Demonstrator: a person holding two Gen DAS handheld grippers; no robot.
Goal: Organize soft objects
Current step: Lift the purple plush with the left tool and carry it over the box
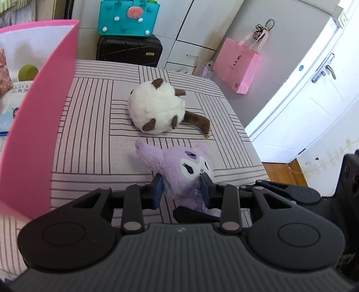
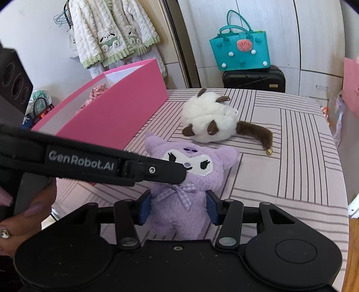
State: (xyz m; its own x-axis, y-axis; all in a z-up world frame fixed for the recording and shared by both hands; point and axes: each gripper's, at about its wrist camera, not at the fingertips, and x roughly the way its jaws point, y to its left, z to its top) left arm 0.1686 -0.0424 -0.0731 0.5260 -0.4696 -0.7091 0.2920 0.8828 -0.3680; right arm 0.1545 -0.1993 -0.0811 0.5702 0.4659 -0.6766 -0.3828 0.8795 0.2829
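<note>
A purple plush doll with a white face and a checked bow lies on the striped bedsheet. My left gripper has its blue pads against both sides of the doll's head. My right gripper has its pads against both sides of the doll's body. The left gripper's finger crosses the doll's face in the right wrist view. A white plush ball with brown ears and tail lies just beyond the doll. A pink box stands open to the left.
A teal felt bag sits on a black suitcase past the bed's far edge. A pink paper bag hangs on the wardrobe at right. The bed edge drops off to the right.
</note>
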